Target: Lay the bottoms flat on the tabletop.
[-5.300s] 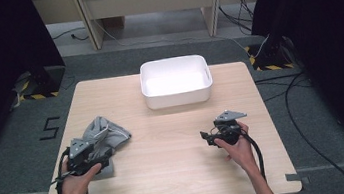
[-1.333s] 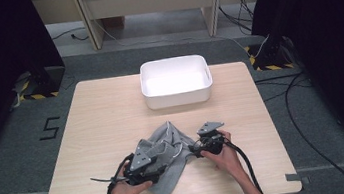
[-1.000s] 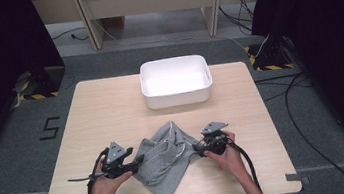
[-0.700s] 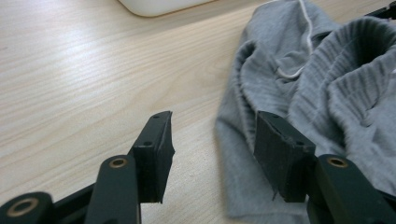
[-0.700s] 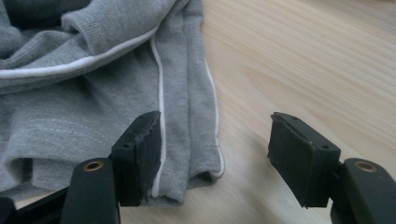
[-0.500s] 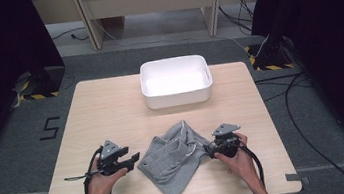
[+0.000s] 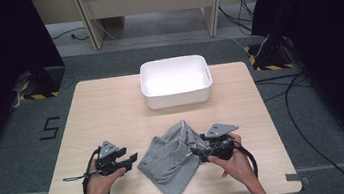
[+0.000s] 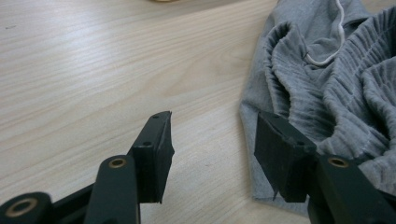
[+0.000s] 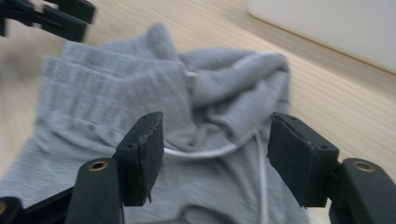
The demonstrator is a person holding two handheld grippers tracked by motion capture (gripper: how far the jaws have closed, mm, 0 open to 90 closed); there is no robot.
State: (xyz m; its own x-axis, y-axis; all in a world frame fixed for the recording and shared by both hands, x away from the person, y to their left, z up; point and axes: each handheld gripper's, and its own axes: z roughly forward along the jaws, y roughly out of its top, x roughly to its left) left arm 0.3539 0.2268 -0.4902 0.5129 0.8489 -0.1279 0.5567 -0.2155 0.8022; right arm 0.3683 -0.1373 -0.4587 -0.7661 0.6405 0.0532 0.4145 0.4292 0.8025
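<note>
Left hand-held gripper (image 7: 132, 159): jaws apart, empty | Right hand-held gripper (image 7: 194, 150): jaws apart, just been closing, over grey shorts (image 7: 173, 157) | counter (image 7: 111, 110)

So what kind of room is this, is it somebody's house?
Probably not a house; it looks like a lab or recording studio: black curtains on both sides, cables on the grey floor, and one plain wooden table.

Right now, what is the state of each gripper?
Left gripper: open, holding nothing, beside the grey shorts.
Right gripper: open over the shorts, closing a little, gripping nothing.
</note>
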